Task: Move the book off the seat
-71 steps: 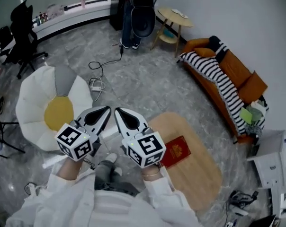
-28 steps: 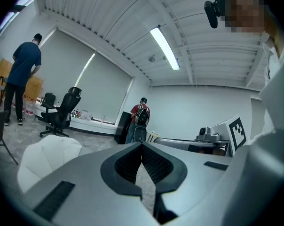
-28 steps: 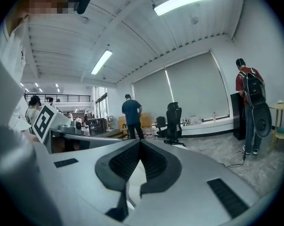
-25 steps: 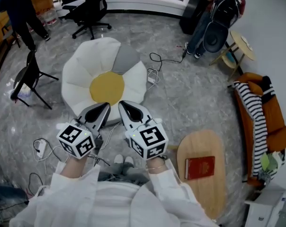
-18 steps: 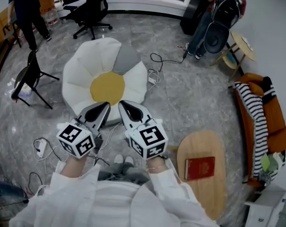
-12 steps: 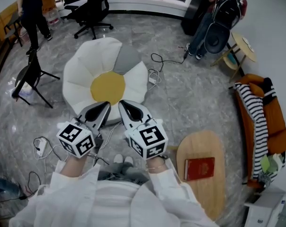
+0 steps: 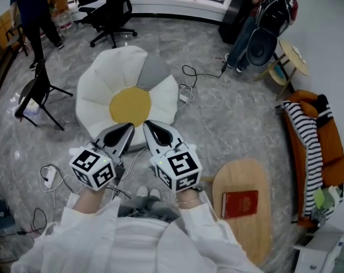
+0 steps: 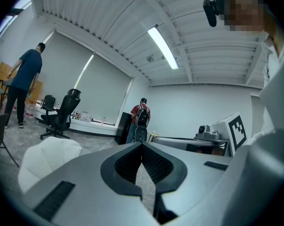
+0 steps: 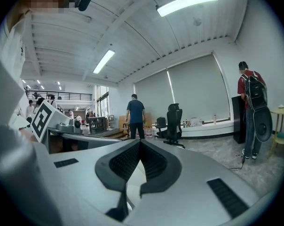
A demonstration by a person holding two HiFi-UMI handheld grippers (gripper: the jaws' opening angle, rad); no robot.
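Since 2.8 s ago the head view has swung away from the orange sofa (image 7: 333, 152) to face the flower-shaped seat (image 7: 101, 98), so the red book (image 7: 240, 203) has slid from just beside the right gripper (image 7: 149, 126) to the near right. Over the last second hardly anything has shifted; only the person in dark clothes (image 7: 28, 4) at the far left has stepped about.

The book lies flat on the oval wooden table (image 7: 247, 169), well apart from the seat, whose yellow centre is bare. By that, the move looks done, with nothing left to carry.

The left gripper (image 7: 126, 132) and the right one hover side by side near the seat's near edge, each with jaws pressed together on nothing.

No bin or box shows; the sofa holds only a striped blanket (image 7: 307, 136) and cushions.
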